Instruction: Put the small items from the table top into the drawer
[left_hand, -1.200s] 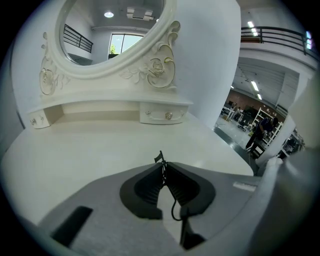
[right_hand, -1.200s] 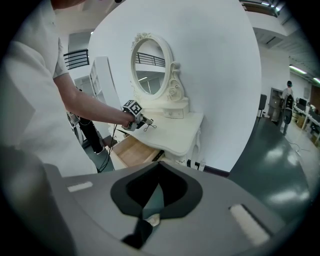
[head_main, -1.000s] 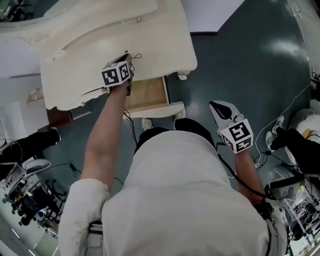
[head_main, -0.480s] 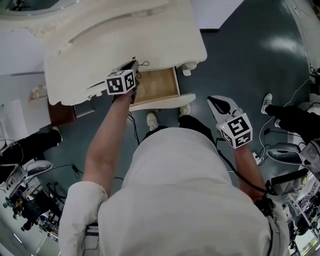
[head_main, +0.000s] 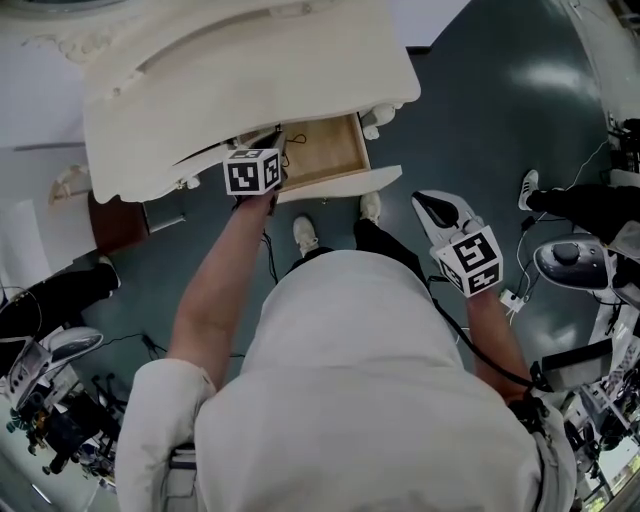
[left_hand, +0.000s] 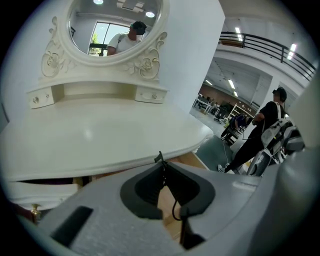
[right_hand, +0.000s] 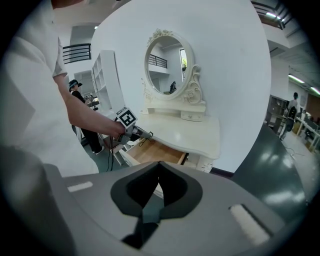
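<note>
Head camera: steeply down onto dressing table (head_main: 200, 90) and open drawer (head_main: 320, 155). My left gripper (left_hand: 162, 167) camera: close at the table edge, facing the mirror (left_hand: 115, 25). My right gripper (right_hand: 159, 167) camera: same table and drawer, from well back.

Glossy dark teal floor (head_main: 500, 120), light glare on it. Curved white wall (right_hand: 235, 75) behind cream dressing table (head_main: 200, 90) with carved oval mirror (right_hand: 167, 62). White shelf unit (right_hand: 105, 75) beside it. Open hall beyond: ceiling strip lights (left_hand: 232, 82), black balcony railing (left_hand: 265, 45).

oval mirror (left_hand: 115, 25) w/ carved frame | bystander (left_hand: 265, 115) w/ backpack (left_hand: 280, 136) at right | teal floor (head_main: 500, 120) | railing (left_hand: 260, 42) up top
</note>
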